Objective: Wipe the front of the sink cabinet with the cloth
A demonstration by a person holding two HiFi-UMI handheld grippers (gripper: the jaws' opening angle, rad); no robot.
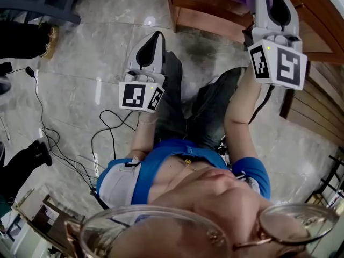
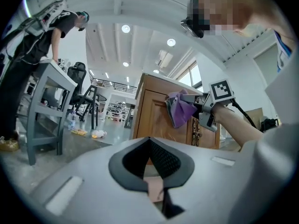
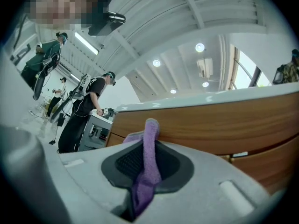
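Right claw (image 3: 145, 158): clenched on the purple fleecy cloth (image 3: 151, 134); I see it pinched between the pads, one fold standing past the tips.
Cloth position: at the upper front of the brown wooden sink cabinet (image 3: 210, 120), just under its pale countertop (image 3: 187, 101); I cannot confirm contact.
Left claw (image 2: 152, 160): I read it as closed with nothing gripped, held low over a jeans-clad leg (image 1: 174, 112), well apart from the cabinet.
Surroundings: grey marbled tile floor (image 1: 107, 47), black cables (image 1: 45, 133) trailing.
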